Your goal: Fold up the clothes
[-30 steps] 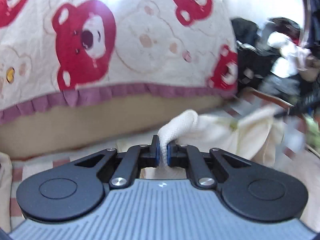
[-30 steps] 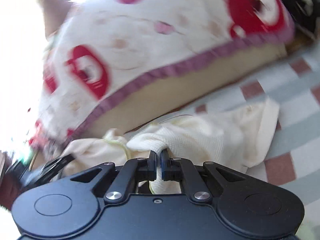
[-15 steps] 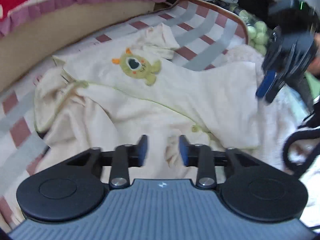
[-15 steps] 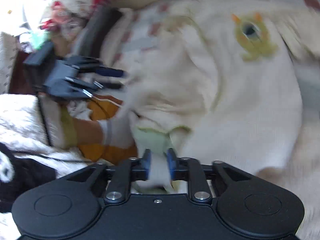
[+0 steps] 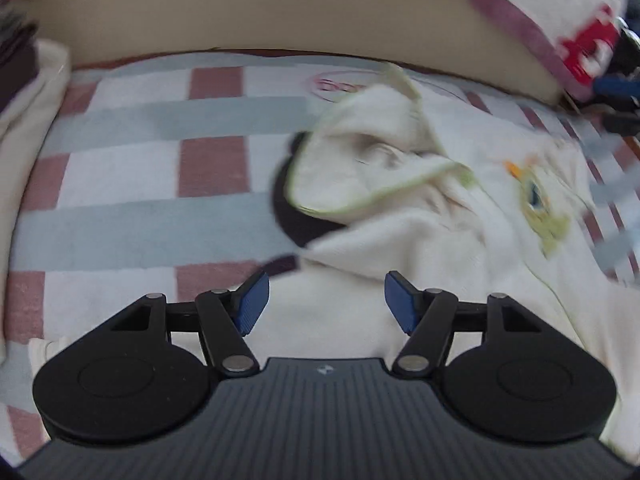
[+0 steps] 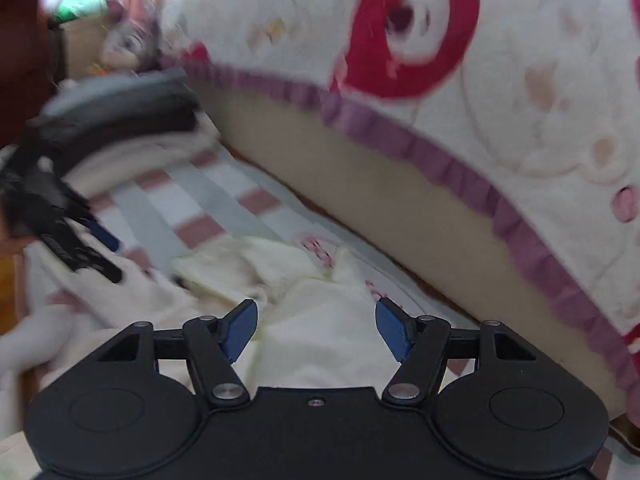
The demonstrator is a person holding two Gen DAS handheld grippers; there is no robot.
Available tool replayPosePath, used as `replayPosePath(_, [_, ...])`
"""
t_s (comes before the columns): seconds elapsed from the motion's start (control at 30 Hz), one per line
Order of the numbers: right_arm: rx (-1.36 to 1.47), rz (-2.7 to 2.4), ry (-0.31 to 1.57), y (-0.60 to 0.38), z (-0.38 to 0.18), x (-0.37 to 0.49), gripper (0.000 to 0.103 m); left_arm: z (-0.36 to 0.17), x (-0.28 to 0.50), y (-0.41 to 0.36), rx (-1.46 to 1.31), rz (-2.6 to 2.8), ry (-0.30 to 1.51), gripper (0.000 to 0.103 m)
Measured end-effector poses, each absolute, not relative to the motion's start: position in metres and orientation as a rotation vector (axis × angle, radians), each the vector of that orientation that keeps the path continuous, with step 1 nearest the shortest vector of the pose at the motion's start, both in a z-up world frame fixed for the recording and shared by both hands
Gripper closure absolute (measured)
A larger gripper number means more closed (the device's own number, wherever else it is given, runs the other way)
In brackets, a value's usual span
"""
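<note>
Cream knit baby garment with lime-green piping and a green monster patch point(image 5: 460, 216) lies crumpled on the checked white, grey and dusty-red mat point(image 5: 160, 168), just in front of the tan cushion edge point(image 5: 280, 12). One flap is flipped back at the far end, showing a dark gap under it. In the right view the same cloth point(image 6: 320, 320) sits bunched directly under the jaws.

Left gripper point(image 5: 326, 304): jaws have just been opening, blue pads now standing well apart, nothing pinched; cloth lies below and beyond them, not between the pads. Right gripper point(image 6: 316, 328): same, jaws just opened wide, pads clear of the fabric, nothing held. Left gripper also shows at the left edge of the right view, blurred.

Read: garment released onto the mat, fold not yet made. Step in hand looks like re-gripping to flatten.

How to do it well:
- Pick two clean edge points, likely on the piped hem, not the bunched middle.
- Pinch one layer only; the flipped flap invites a double grab.
- Pull the two points apart to take out wrinkles before folding.
- Keep cloth low on the mat so it doesn't drag the pile.

Behind: cream blanket with red bear faces and a purple ruffle point(image 6: 460, 60) over the cushion. Folded stack of cream and dark cloth point(image 6: 132, 120) at far left of the mat.
</note>
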State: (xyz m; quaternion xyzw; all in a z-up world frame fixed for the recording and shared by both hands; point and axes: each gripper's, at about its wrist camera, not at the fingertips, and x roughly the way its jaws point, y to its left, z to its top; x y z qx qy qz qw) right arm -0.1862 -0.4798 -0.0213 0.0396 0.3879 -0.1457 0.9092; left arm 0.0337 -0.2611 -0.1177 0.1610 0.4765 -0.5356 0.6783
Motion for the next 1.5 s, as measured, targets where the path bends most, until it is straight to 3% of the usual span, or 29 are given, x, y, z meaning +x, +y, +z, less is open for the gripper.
replayPosePath(0.17, [0.407, -0.237, 0.788, -0.546, -0.061, -0.127, 0.032, -0.148, 0.062, -0.277, 0.078, -1.195, 1.140, 0.039])
replayPosePath(0.27, [0.426, -0.316, 0.851, -0.569, -0.093, -0.085, 0.032, -0.164, 0.064, -0.299, 0.043, -1.162, 1.137, 0.039])
replayPosePath(0.37, [0.359, -0.429, 0.943, -0.582, -0.130, -0.051, 0.032, -0.165, 0.047, -0.315, 0.119, -1.094, 0.962, 0.040])
replayPosePath(0.43, [0.352, -0.509, 0.964, -0.587, -0.151, -0.051, 0.033, -0.169, 0.041, -0.324, 0.128, -1.110, 0.982, 0.040])
replayPosePath(0.5, [0.428, -0.505, 0.931, -0.590, -0.165, -0.060, 0.070, -0.175, 0.037, -0.336, 0.140, -1.151, 1.059, 0.039])
replayPosePath(0.57, [0.543, -0.545, 0.825, -0.594, -0.165, -0.087, 0.083, -0.176, 0.032, -0.346, 0.175, -1.128, 1.055, 0.039])
replayPosePath(0.63, [0.601, -0.582, 0.702, -0.594, -0.154, -0.121, 0.085, -0.174, 0.026, -0.354, 0.216, -1.109, 1.035, 0.041])
replayPosePath(0.67, [0.600, -0.603, 0.644, -0.590, -0.146, -0.138, 0.085, -0.173, 0.022, -0.358, 0.239, -1.111, 1.026, 0.052])
replayPosePath(0.73, [0.574, -0.640, 0.539, -0.582, -0.129, -0.169, 0.086, -0.161, 0.015, -0.365, 0.281, -1.129, 0.961, 0.098])
replayPosePath(0.93, [0.376, -0.775, 0.276, -0.560, -0.059, -0.233, 0.087, -0.069, -0.002, -0.388, 0.219, -1.096, 0.533, 0.099])
replayPosePath(1.03, [0.324, -0.899, 0.155, -0.560, -0.032, -0.246, 0.086, -0.039, -0.003, -0.408, 0.129, -1.031, 0.438, 0.097])
replayPosePath(1.1, [0.190, -1.000, 0.201, -0.563, -0.029, -0.234, 0.080, -0.045, -0.005, -0.424, 0.197, -1.081, 0.457, 0.087])
replayPosePath(1.13, [0.150, -1.035, 0.276, -0.568, -0.035, -0.225, 0.072, -0.049, -0.006, -0.432, 0.235, -1.108, 0.470, 0.058])
replayPosePath(1.17, [0.120, -1.064, 0.366, -0.576, -0.045, -0.216, 0.051, -0.054, -0.009, -0.435, 0.294, -1.104, 0.503, 0.029])
replayPosePath(1.23, [0.253, -1.022, 0.571, -0.596, -0.061, -0.207, 0.047, -0.070, -0.005, -0.406, 0.315, -1.073, 0.513, 0.027])
replayPosePath(1.37, [0.601, -0.717, 0.505, -0.589, -0.069, -0.245, 0.048, -0.100, 0.010, -0.333, 0.320, -1.023, 0.555, 0.027])
replayPosePath(1.5, [0.531, -0.542, 0.580, -0.559, -0.066, -0.225, 0.047, -0.120, 0.046, -0.244, 0.299, -0.932, 0.719, 0.030])
